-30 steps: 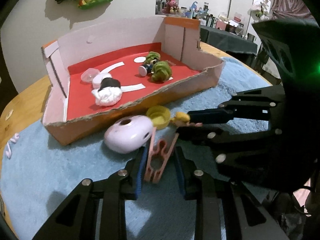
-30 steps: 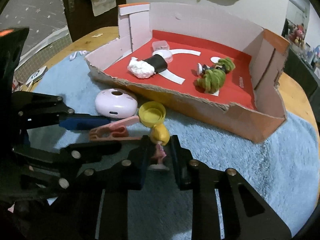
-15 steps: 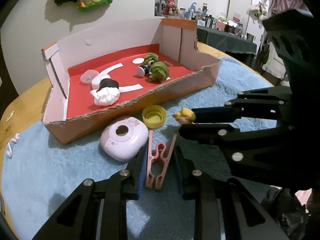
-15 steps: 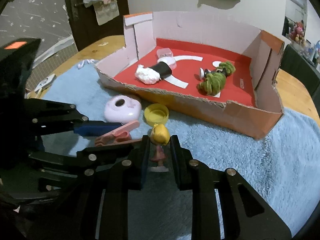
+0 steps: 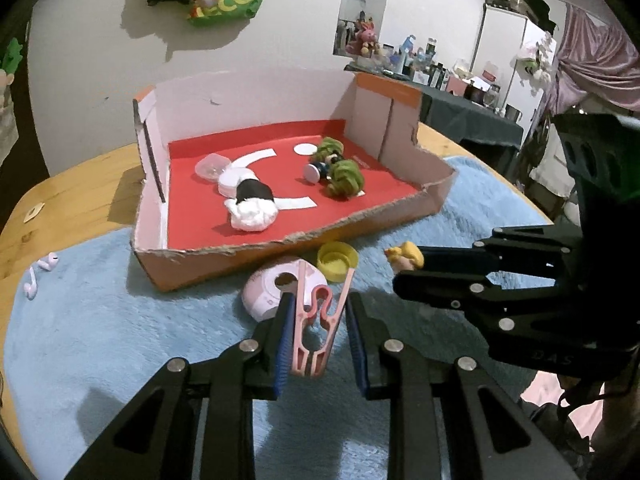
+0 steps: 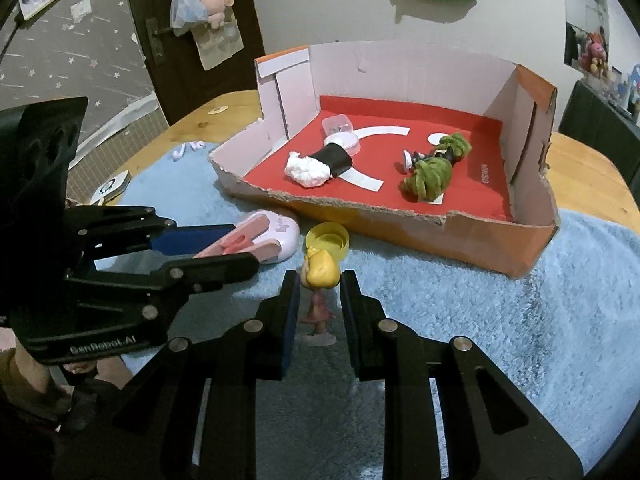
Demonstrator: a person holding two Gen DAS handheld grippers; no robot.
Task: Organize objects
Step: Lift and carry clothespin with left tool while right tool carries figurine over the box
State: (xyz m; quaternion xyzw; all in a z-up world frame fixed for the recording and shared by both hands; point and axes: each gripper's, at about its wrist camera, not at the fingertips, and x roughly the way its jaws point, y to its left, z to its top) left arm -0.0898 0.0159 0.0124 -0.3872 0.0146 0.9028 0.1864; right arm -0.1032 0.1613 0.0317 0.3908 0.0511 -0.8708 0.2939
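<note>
Left gripper (image 5: 320,332) clamped on pink clothespin (image 5: 318,320): light, stiff. Right gripper (image 6: 318,308) clasps blond figurine (image 6: 319,280) near the cardboard box (image 6: 420,236): top-heavy, hold at head.

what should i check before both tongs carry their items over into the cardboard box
1. Left tongs closed on the pink clothespin: ok, both pads press its sides.
2. Right tongs closed on the yellow-haired figurine: ok, head sits between the pads.
3. Figurine grip security: cannot tell, held only at the head with the base hanging below.
4. Landing room on the red floor of the cardboard box: ok, bare patches between the white wad and green toys.
5. Torn front wall cleared: cannot tell, lift height is unclear.
6. The two tongs apart: ok, but close together.
</note>
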